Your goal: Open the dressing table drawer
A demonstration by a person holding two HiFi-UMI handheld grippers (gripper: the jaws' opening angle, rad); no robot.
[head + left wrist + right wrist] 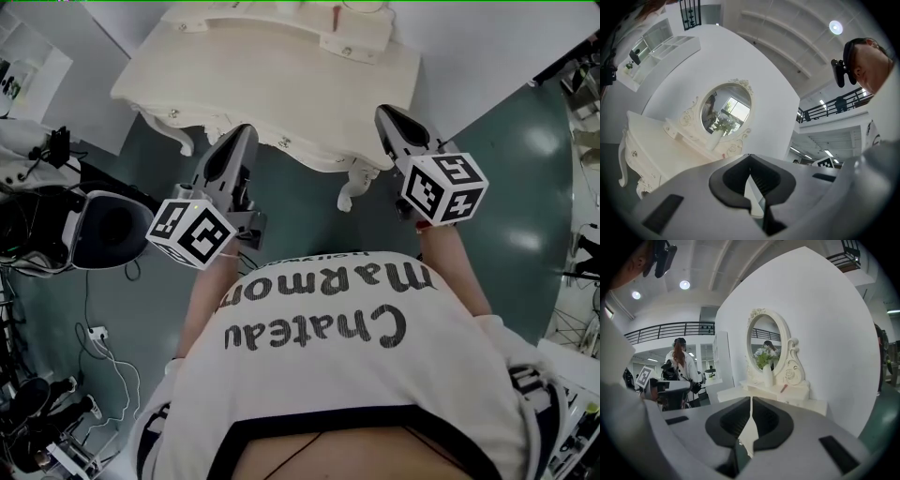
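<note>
Left hand-held gripper [246, 133] and right hand-held gripper [386, 114], both closed and empty, face the drawer [281, 142] just ahead, left nearer

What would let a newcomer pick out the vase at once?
Against the white wall stands a cream dressing table with an oval mirror. The vase stands on its shelf before the mirror: tall, white, the only thing holding flowers.

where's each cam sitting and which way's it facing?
Head view: on the person's head, steeply down at dressing table, left gripper, right gripper; shirt shows.
Left gripper view: on that gripper, along its shut jaws toward the table's mirror.
Right gripper view: likewise, shut jaws, mirror from the other side.
Shared: gripper views both show mirror, vase.
</note>
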